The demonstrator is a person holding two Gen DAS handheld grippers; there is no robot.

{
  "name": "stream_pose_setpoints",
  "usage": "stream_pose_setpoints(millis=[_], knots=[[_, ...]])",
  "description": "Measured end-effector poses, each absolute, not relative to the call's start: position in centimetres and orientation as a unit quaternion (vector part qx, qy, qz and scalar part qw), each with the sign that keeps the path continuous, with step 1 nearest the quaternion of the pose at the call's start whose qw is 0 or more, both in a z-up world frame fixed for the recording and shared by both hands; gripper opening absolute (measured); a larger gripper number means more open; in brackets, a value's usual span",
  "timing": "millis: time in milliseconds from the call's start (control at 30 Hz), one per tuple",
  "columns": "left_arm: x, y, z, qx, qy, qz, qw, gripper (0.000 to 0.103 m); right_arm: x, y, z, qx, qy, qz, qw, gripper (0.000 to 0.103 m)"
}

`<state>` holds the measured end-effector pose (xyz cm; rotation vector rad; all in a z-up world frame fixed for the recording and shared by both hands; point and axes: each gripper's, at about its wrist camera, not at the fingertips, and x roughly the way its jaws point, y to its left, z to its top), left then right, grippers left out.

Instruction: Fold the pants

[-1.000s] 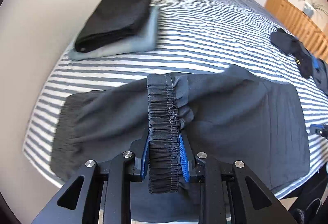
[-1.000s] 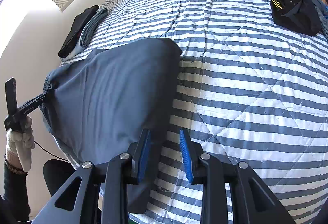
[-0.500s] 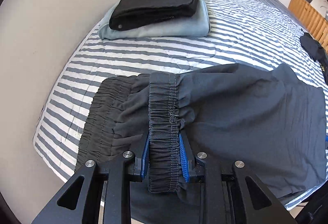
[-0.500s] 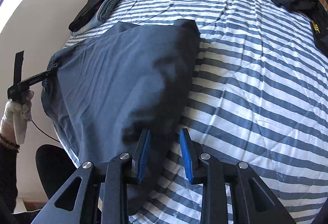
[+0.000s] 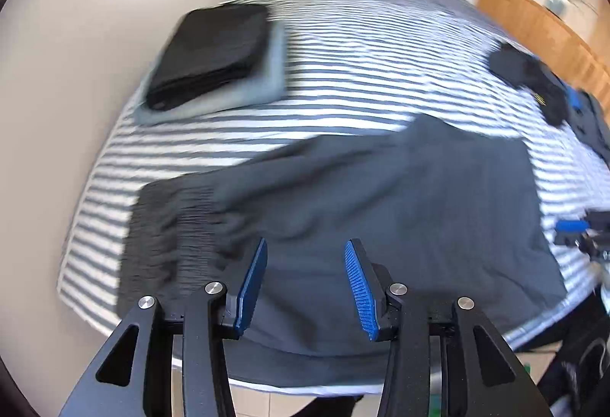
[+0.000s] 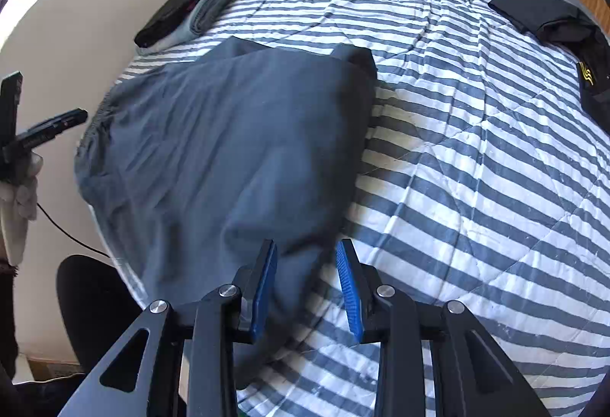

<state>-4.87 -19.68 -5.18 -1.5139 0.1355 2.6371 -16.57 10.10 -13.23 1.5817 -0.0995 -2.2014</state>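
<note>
While pants (image 5: 381,211) overhang the bed (image 5: 373,47) edge, striped cover beyond lies bare.

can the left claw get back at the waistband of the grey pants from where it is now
Probably yes: the left claw, its jaws just opened and holding nothing, hovers over the grey pants, and the waistband lies uncovered just beside it on the bed.

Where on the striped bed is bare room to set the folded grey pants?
Free: the striped bedspread between the grey pants and the loose black clothes. Crowded: the left edge, taken by the stack of folded black and light-blue garments.
</note>
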Motion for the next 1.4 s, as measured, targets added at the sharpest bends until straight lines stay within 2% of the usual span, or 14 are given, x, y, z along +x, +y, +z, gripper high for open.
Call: stream_pose_setpoints(millis=[167, 367, 533, 700, 800, 967, 1167, 1333, 1367, 1400], knots=[[-3.7, -12.8, -6.4, -0.503, 0.032, 0.853, 0.135, 0.046, -13.3, 9.2, -12.0, 0.554, -0.013, -0.797, 0.24, 0.03], [-1.3, -5.9, -9.8, -0.528, 0.048, 0.822, 0.207, 0.046, -11.1, 9.4, -13.3, 0.576, -0.016, -0.781, 0.241, 0.03], [0.1, -3.5, -10.8, -0.524, 0.072, 0.82, 0.219, 0.046, -9.0, 11.7, -11.7, 0.555, -0.017, -0.791, 0.255, 0.03], [-1.4, -7.5, -9.9, -0.507, 0.035, 0.844, 0.172, 0.046, -6.6, 9.2, -12.4, 0.544, 0.044, -0.797, 0.257, 0.03], [-2.9, -11.8, -9.6, -0.504, -0.005, 0.854, 0.126, 0.046, -6.0, 8.0, -13.3, 0.546, 0.05, -0.795, 0.261, 0.03], [-4.5, -17.7, -11.3, -0.521, -0.011, 0.852, 0.05, 0.046, -5.2, 6.5, -13.6, 0.527, 0.098, -0.813, 0.228, 0.03], [-4.4, -21.9, -13.5, -0.542, -0.02, 0.84, 0.013, 0.046, -5.3, 8.1, -12.9, 0.525, 0.054, -0.823, 0.209, 0.03], [-4.4, -22.5, -14.2, -0.545, -0.02, 0.838, 0.013, 0.046, -6.0, 6.1, -14.1, 0.537, 0.078, -0.818, 0.19, 0.029], [-4.6, -22.5, -14.4, -0.549, -0.015, 0.835, 0.013, 0.046, -6.2, 5.9, -14.4, 0.539, 0.077, -0.819, 0.184, 0.026], [-4.7, -22.6, -14.8, -0.557, -0.007, 0.83, 0.008, 0.048, -6.3, 5.9, -14.4, 0.541, 0.071, -0.819, 0.177, 0.009]])
